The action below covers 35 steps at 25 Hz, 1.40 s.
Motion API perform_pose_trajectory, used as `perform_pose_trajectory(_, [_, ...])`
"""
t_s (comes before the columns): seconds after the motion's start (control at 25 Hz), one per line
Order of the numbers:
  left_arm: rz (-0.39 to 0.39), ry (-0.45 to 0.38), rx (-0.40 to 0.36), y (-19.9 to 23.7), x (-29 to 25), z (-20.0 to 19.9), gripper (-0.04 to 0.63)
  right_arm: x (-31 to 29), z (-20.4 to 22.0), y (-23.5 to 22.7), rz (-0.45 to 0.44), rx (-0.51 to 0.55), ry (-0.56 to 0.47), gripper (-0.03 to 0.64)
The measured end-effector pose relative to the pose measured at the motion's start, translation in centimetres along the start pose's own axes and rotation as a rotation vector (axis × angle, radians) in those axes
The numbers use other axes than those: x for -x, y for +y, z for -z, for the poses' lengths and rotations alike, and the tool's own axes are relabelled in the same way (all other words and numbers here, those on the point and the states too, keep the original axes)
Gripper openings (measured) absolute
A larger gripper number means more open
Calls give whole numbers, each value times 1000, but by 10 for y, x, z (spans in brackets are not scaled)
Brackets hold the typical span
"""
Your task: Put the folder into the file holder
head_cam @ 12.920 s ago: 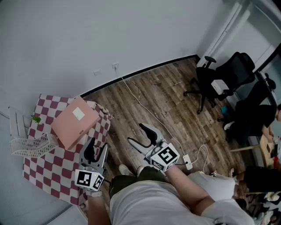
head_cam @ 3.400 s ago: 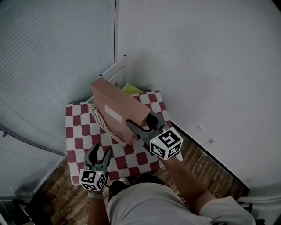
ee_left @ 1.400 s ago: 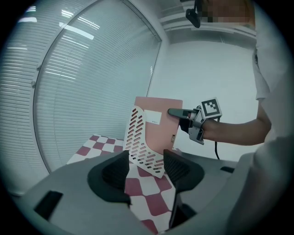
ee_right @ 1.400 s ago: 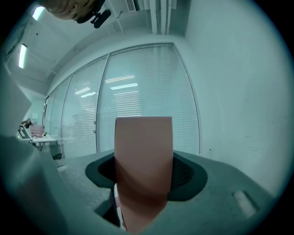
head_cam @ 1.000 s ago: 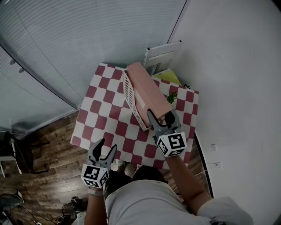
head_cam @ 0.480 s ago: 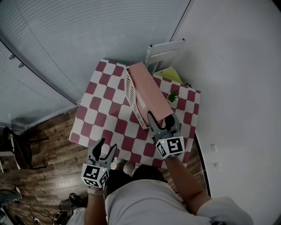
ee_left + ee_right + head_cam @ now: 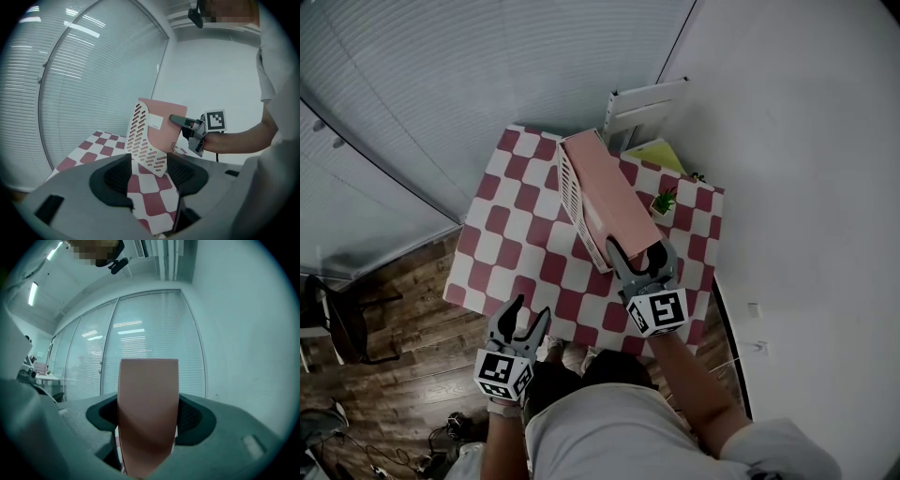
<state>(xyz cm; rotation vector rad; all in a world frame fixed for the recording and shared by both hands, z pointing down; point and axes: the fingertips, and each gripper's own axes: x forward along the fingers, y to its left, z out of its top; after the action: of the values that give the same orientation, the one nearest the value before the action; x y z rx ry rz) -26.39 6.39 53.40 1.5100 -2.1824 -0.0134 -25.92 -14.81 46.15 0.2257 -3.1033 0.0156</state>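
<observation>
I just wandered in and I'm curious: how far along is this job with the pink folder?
Mostly done, it seems: the pink folder stands upright in the white file holder. In hand: the right gripper is clamped on the folder's near end. Remaining: letting go and backing off. The left gripper hangs open, empty.

Your head camera looks steeply down from well above the table (image 7: 502,244). It takes in the whole top, your left gripper (image 7: 531,307) and your right gripper (image 7: 636,251). The left gripper's camera sits low at the table's near edge and faces across it toward the blinds (image 7: 441,75). With the head view it shares the holder (image 7: 567,187), the folder (image 7: 609,192) and the right gripper, seen here from the side. The right gripper's camera tilts upward, very near the folder, which fills its middle with the blinds behind.
</observation>
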Motion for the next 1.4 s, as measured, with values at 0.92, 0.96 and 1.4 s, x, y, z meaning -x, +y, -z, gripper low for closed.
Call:
perform_pose_trajectory(0.92, [220,-23,-120,-48,-53,-45,218,48,-45,-5,4,-9,-60,301])
perform_pose_trajectory(0.96, [236,-23,-127,-52,-57,-47,218,52,-46,-7,13,-10,-61,301])
perform_pose_trajectory(1.4, [427,-23,-198,-105,-87,-64,216,109,-50,-51,185,-58,-42,301])
